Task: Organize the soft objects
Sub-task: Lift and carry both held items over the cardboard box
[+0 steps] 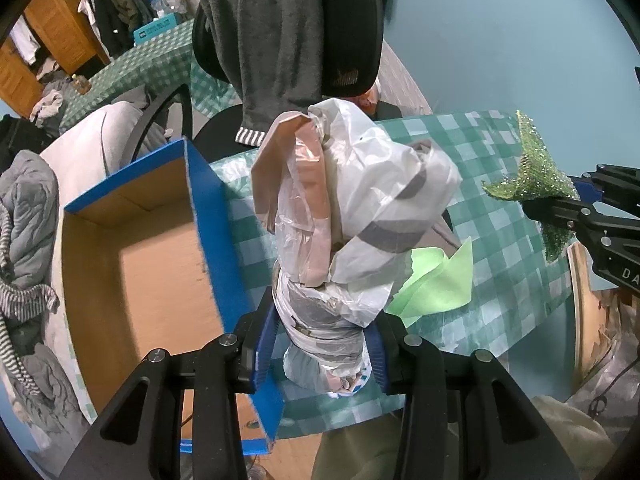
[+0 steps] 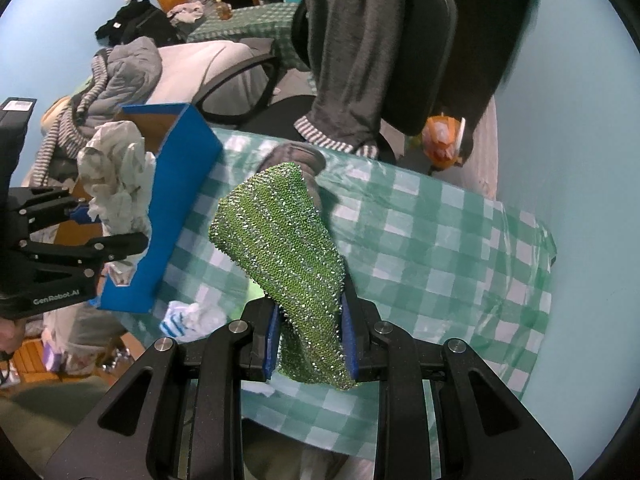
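Left wrist view has the bundle of plastic bags [image 1: 348, 216] filling the middle and hiding much of the checked tablecloth [image 1: 500, 240] behind it; only an edge of a light green sheet [image 1: 440, 280] shows past it. The left gripper [image 1: 320, 356] is clamped on the bundle's lower end, with the open blue cardboard box [image 1: 160, 248] just to the left. The right wrist view shows the right gripper [image 2: 310, 344] closed on a glittery green cloth [image 2: 280, 248] above the table, and a crumpled white and blue item [image 2: 188, 320] on the cloth.
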### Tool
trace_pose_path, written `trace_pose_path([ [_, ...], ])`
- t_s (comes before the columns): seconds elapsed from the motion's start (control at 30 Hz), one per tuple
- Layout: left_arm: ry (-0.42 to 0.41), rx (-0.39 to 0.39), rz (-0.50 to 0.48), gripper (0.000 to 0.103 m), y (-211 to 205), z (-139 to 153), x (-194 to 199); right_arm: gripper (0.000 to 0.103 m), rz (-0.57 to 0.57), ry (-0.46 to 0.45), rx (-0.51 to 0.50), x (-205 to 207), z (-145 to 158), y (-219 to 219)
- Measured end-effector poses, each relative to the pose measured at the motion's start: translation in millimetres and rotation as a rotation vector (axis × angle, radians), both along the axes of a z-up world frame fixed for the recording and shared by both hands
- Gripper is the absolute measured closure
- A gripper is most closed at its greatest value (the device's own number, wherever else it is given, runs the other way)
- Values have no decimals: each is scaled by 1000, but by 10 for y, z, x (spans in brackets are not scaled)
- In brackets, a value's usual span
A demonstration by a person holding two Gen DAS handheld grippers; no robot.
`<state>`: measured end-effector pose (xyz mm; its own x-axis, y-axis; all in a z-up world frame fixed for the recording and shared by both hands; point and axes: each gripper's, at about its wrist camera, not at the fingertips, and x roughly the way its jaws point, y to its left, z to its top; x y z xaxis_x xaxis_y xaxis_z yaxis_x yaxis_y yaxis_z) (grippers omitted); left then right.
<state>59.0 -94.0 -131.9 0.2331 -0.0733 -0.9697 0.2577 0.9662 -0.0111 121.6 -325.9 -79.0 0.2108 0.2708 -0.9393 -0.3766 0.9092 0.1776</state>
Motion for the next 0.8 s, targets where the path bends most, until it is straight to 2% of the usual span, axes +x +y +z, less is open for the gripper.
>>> trace_pose_path([
  [0.3,-22,-4,15,62,165,120,-78,78,47,-21,16,11,186,277],
  [0.8,-21,3,90,62,638,147,-181,78,167,-24,42,39,217,897],
])
